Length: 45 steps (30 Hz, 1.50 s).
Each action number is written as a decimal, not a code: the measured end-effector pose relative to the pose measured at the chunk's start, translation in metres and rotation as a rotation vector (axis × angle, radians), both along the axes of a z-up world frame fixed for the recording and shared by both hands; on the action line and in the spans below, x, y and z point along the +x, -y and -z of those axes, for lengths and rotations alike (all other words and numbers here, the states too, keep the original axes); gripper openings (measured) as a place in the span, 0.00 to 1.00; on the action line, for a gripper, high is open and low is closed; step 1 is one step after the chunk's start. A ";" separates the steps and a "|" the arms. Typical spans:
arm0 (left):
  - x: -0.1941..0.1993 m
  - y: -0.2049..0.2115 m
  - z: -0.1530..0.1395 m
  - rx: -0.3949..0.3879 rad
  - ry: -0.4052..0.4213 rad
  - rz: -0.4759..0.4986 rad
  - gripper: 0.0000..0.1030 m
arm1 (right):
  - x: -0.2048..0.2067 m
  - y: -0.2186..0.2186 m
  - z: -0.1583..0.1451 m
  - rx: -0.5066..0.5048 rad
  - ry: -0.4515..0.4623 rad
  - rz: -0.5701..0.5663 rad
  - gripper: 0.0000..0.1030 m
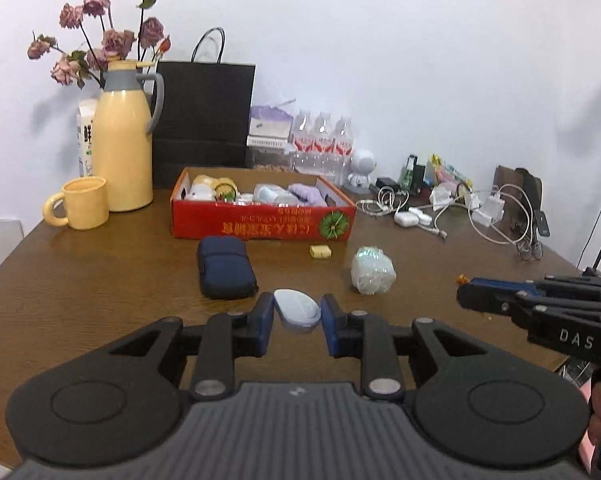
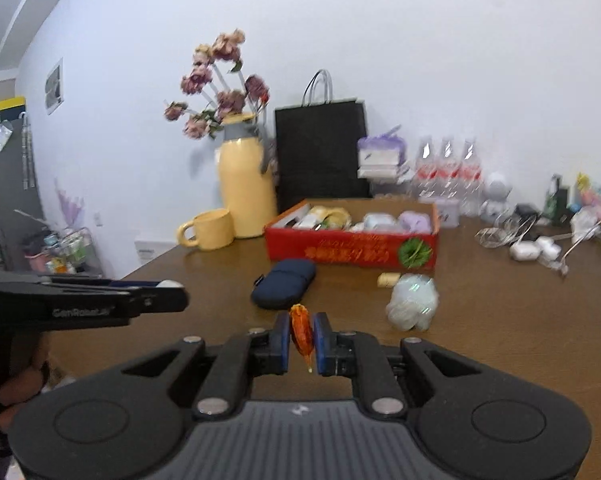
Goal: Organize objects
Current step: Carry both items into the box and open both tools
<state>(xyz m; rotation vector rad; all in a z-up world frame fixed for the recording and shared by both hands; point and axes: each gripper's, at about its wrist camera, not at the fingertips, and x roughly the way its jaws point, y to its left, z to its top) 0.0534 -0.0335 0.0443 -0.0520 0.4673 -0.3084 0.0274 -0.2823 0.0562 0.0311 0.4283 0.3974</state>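
Left wrist view takes in a brown wooden table (image 1: 80, 280) with a black paper bag (image 1: 204, 120) and a yellow thermos jug (image 1: 122, 148) standing at the back by the wall. In front of the bag sits a red cardboard box (image 1: 260, 224), open-topped and already holding several small items. A yellow mug (image 1: 86, 202) stands just beside the jug. On the bare wood in front of the box lie a navy pouch (image 1: 225, 266), a crumpled clear wrapper ball (image 1: 372, 270) and a small yellow block (image 1: 320, 251), each apart from the others.

Nearer the camera, the left gripper (image 1: 297, 312) is clamped on a pale oval case (image 1: 296, 308), held between its blue pads above the table, short of the pouch and well short of the box.

Right wrist view shows the right gripper (image 2: 301, 338) pinching an orange candy wrapper (image 2: 300, 330) upright between nearly closed fingers, over the table's near edge, the pouch and box ahead of it.
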 end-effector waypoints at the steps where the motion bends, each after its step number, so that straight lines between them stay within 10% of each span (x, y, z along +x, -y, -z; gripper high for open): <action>1: -0.001 0.000 -0.001 -0.001 0.006 0.001 0.26 | 0.000 0.000 -0.002 -0.010 0.010 0.007 0.11; 8: 0.053 0.004 -0.005 -0.027 -0.008 0.053 0.26 | 0.044 0.002 -0.008 -0.017 0.019 -0.007 0.11; 15: 0.218 0.016 -0.056 -0.056 -0.019 0.123 0.26 | 0.196 0.000 -0.066 -0.042 0.067 -0.077 0.12; 20: 0.364 0.041 -0.024 0.019 -0.208 0.123 0.26 | 0.377 -0.020 -0.069 0.064 -0.176 -0.123 0.12; 25: 0.461 0.044 0.040 -0.022 -0.431 0.070 0.26 | 0.508 -0.062 0.001 0.016 -0.421 -0.104 0.12; 30: 0.486 0.047 0.063 0.012 -0.439 0.062 0.28 | 0.569 -0.082 0.070 -0.055 -0.567 -0.004 0.12; 33: 0.487 0.042 0.062 -0.001 -0.429 0.055 0.49 | 0.565 -0.088 0.076 -0.104 -0.529 0.038 0.30; 40: 0.432 0.010 0.005 -0.034 -0.275 0.020 0.50 | 0.509 -0.060 0.007 -0.016 -0.396 0.003 0.55; 45: 0.327 -0.018 -0.046 -0.060 -0.111 0.014 0.75 | 0.426 -0.022 -0.050 0.027 -0.253 -0.012 0.72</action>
